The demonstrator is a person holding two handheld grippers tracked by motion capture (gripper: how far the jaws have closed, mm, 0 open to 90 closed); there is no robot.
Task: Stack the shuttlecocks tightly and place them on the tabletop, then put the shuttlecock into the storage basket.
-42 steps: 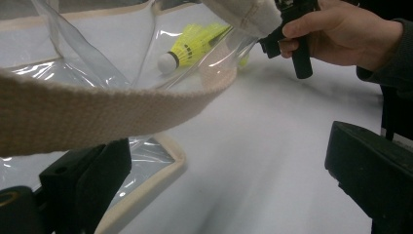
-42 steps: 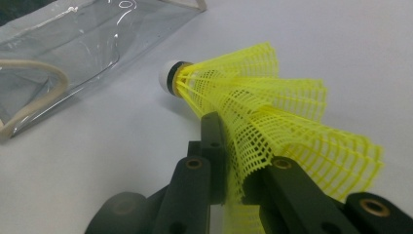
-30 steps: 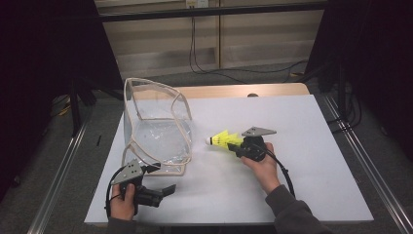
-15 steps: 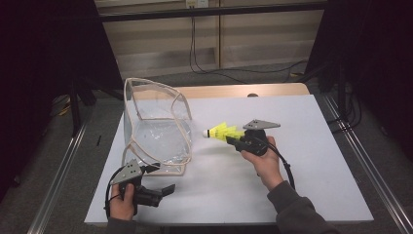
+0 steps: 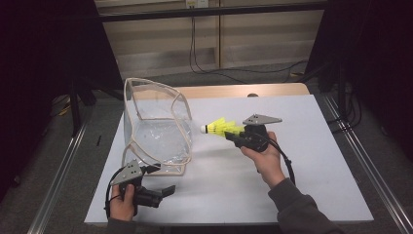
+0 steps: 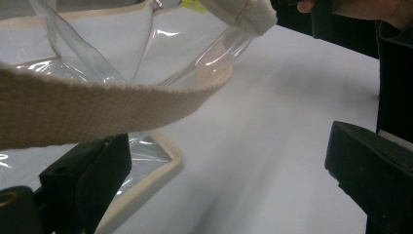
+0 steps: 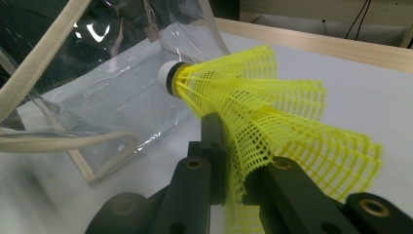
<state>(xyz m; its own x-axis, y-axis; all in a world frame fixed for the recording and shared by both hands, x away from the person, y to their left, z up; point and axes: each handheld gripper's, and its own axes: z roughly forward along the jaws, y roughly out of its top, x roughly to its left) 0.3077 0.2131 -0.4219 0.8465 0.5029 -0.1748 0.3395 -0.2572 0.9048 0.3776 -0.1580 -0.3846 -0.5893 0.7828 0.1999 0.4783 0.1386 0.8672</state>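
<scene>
Holding a yellow shuttlecock [image 5: 223, 127] up off the table [image 5: 321, 146], the right gripper [image 5: 237, 137] has its jaws pinched together on the mesh skirt. In the right gripper view you can see the skirt [image 7: 272, 131] squashed between the two black jaws, with the white cork end [image 7: 167, 77] pointing away from the hand, toward the bag. From the high view the cork sits just beside the bag's upper right edge, not touching it as far as I can tell, and the whole shuttlecock lies roughly level in the air.

The bag [image 5: 156, 131] is a clear plastic tote with beige fabric trim, standing open on the left part of the white table. Its mouth faces up and a bit toward the right hand [image 5: 265, 158]. A beige strap [image 6: 97, 105] droops right across the left gripper view, really close to the camera, and the bag's trimmed bottom corner [image 6: 165, 161] rests on the table just past the left jaw.

The left gripper [image 5: 163, 191] is down near the front left edge of the table, held low by the left hand [image 5: 122, 202], just beside the bag's near corner. Its jaws stand wide apart with nothing between them but bare table. Strap passes above the jaws; can't tell if it touches them.
</scene>
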